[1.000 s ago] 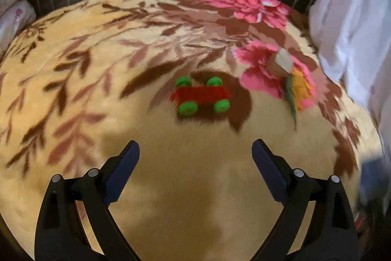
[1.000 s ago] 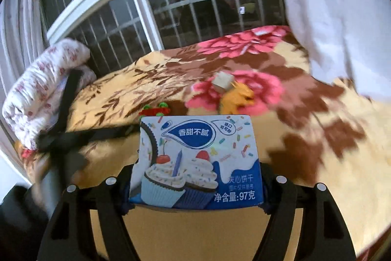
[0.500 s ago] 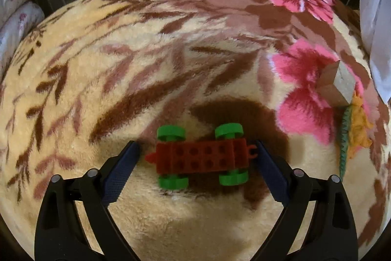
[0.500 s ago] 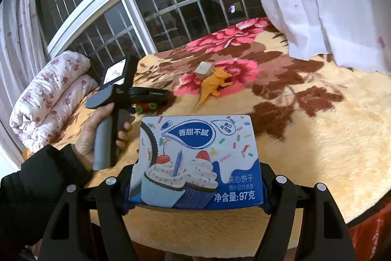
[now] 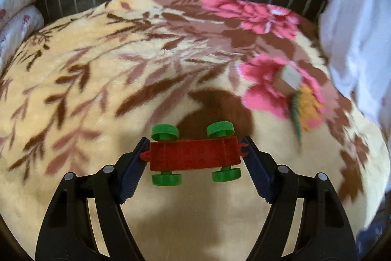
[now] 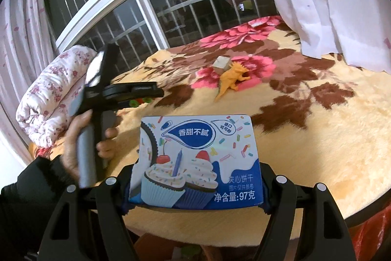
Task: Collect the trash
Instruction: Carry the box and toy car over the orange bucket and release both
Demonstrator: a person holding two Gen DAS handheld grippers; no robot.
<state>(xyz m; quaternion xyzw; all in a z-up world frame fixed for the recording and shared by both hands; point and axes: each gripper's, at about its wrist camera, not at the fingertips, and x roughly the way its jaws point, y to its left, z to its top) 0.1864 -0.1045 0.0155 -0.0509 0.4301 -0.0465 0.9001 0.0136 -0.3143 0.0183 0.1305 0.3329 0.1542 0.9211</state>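
Left wrist view: my left gripper (image 5: 195, 151) has its jaws pinching the two ends of a red toy car (image 5: 194, 155) with four green wheels, the car lying crosswise between the ribbed blue pads (image 5: 133, 168), each pad touching one end. The car sits over the floral blanket (image 5: 97, 80), near its front edge; I cannot tell whether the wheels touch the pile. Toward the blanket's right edge a small wooden block (image 5: 288, 80) lies on a pink flower, with an orange toy dinosaur (image 5: 305, 109) just beside it. A white curtain (image 5: 354, 23) hangs over the right edge.

In the right wrist view my right gripper (image 6: 195, 187) has its jaws clamped on the sides of a blue biscuit box (image 6: 196, 163) printed with cupcakes, held upright above the blanket's (image 6: 305, 151) front edge. My left hand (image 6: 80, 138) grips the other tool's handle at the left edge, beside a rolled flowery quilt (image 6: 51, 94)
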